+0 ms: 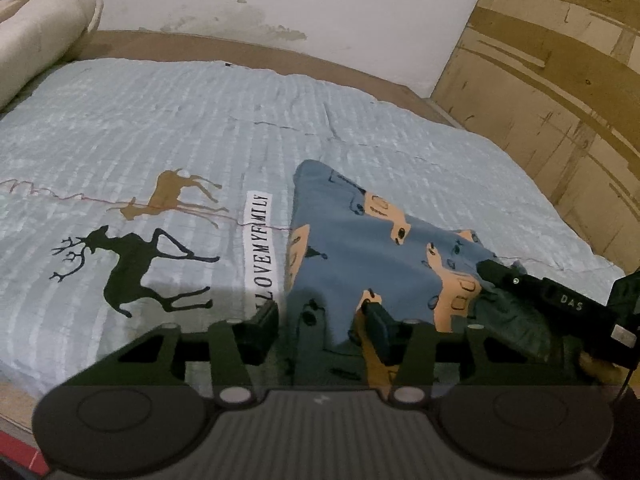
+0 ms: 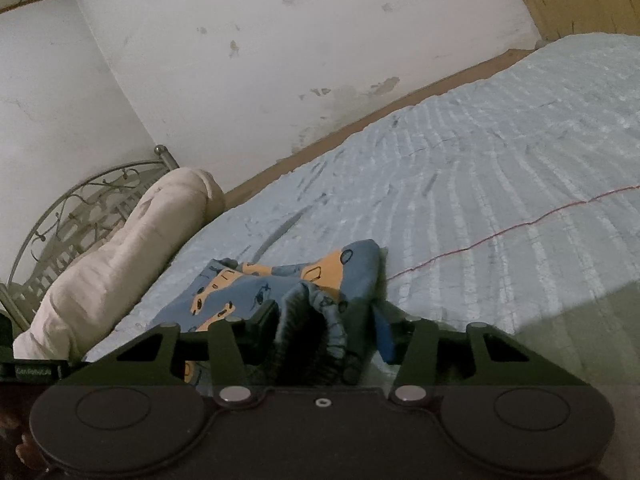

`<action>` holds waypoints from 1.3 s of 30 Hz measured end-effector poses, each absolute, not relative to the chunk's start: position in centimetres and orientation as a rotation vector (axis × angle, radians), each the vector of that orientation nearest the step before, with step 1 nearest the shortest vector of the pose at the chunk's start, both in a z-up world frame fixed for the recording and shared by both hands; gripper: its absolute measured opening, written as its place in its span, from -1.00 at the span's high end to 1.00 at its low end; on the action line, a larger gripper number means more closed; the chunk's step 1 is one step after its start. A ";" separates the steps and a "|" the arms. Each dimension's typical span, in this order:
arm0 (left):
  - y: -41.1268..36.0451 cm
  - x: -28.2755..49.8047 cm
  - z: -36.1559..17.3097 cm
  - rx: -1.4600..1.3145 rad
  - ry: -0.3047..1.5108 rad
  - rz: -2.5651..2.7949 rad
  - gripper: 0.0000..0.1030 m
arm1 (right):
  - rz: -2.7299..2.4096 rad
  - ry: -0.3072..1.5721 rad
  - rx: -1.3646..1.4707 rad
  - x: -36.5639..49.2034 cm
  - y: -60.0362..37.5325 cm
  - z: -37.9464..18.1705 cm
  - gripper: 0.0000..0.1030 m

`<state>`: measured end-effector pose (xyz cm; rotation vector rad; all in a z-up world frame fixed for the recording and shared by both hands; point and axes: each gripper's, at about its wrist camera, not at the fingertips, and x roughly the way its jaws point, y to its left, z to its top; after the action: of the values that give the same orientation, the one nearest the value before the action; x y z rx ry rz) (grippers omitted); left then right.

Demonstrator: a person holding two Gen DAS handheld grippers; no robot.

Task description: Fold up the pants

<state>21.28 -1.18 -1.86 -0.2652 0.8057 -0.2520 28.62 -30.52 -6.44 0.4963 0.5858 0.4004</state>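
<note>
Blue pants (image 1: 352, 248), deer print (image 1: 132, 268) left-view only

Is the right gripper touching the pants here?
Touching. In the right wrist view, bunched cloth of the pants fills the right gripper, pressing against both fingers.

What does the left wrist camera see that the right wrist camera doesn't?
Only the left wrist view shows the deer prints, the LOVE MY FAMILY label and the wooden board. Only the right wrist view shows the metal headboard. Both show the blue pants with orange cars on the pale blue bedspread, the rolled cream blanket and the stained white wall.
</note>
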 end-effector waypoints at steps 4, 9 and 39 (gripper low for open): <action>-1.5 21.2 -1.8 -0.256 0.803 -0.252 0.11 | 0.394 0.583 0.487 28.7 -29.9 -6.5 0.01; -1.8 21.1 -1.8 -0.251 0.799 -0.246 0.13 | 0.393 0.573 0.480 28.6 -29.8 -6.6 0.02; -0.3 31.3 3.4 -0.292 0.516 -0.022 0.90 | 0.464 0.390 0.177 42.4 -22.2 2.9 0.67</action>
<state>31.32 -0.32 3.41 -0.2925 0.5165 -0.0224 42.41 -22.20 2.87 0.1769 0.3901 0.4635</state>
